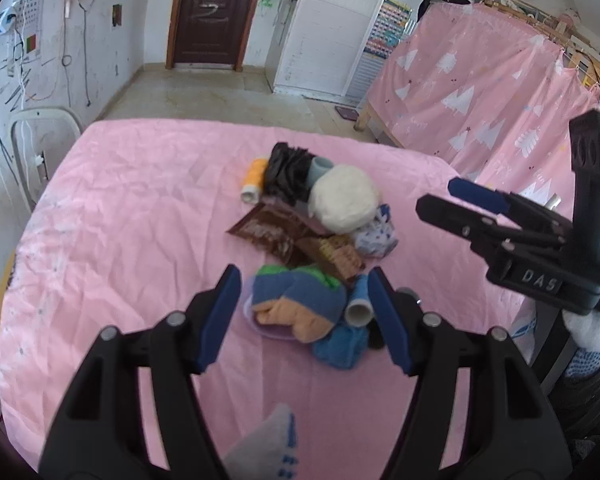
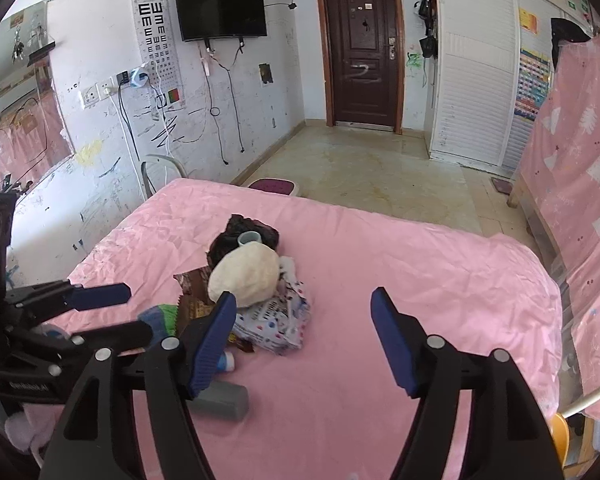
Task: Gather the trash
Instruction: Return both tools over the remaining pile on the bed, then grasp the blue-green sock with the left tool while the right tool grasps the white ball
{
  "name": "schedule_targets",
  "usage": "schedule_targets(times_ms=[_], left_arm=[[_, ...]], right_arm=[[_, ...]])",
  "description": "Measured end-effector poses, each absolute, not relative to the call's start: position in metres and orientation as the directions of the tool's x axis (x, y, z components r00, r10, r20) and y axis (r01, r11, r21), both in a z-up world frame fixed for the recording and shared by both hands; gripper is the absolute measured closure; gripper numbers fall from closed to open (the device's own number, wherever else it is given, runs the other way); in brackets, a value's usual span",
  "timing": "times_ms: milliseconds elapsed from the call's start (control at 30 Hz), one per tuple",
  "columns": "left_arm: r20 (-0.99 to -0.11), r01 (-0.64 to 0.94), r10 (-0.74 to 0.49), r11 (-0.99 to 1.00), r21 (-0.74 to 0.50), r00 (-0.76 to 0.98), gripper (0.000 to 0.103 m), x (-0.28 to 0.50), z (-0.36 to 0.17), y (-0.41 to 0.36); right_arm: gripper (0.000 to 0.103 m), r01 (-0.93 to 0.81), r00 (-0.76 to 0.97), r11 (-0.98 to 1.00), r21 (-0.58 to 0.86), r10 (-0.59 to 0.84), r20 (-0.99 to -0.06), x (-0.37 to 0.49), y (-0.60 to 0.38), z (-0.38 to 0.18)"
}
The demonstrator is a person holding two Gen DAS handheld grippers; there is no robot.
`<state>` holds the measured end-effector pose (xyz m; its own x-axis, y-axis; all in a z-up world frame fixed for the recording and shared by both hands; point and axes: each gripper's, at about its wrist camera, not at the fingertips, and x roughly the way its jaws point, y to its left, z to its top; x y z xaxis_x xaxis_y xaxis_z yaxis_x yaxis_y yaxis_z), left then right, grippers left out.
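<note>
The trash pile [image 1: 316,232] lies mid-desk [image 1: 140,208] on pink cloth, just ahead of the left tongs [image 1: 302,312], whose jaws stand apart, empty; the right tongs [image 2: 304,340], also apart, hover beside it; brown wrappers [image 1: 268,232], a white wad [image 1: 344,198], black bag [image 1: 286,172]; lower items overlap, hard to separate.

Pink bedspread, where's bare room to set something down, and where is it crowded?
The pink bedspread lies bare right of the polka-dot bag, out to the bed's far and right edges. It is also bare left of the brown wrapper. The middle is crowded, from the black bag to the striped sock.
</note>
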<state>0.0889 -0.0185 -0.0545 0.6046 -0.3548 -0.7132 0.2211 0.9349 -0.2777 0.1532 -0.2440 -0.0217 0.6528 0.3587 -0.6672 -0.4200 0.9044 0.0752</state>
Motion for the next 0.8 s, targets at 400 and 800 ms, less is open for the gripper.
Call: schedule_targets(times_ms=[400, 800], left_arm=[[-0.746, 0.228, -0.366, 0.930, -0.287, 0.556, 0.048, 0.102, -0.080, -0.010], [-0.727, 0.273, -0.414, 0.910, -0.312, 0.548, 0.080, 0.101, -0.079, -0.011]], right_arm=[[0.038, -0.474, 0.614, 0.877, 0.071, 0.388, -0.688, 0.173, -0.205, -0.028], [0.038, -0.495, 0.568, 0.865, 0.080, 0.392, -0.723, 0.193, -0.185, -0.046]])
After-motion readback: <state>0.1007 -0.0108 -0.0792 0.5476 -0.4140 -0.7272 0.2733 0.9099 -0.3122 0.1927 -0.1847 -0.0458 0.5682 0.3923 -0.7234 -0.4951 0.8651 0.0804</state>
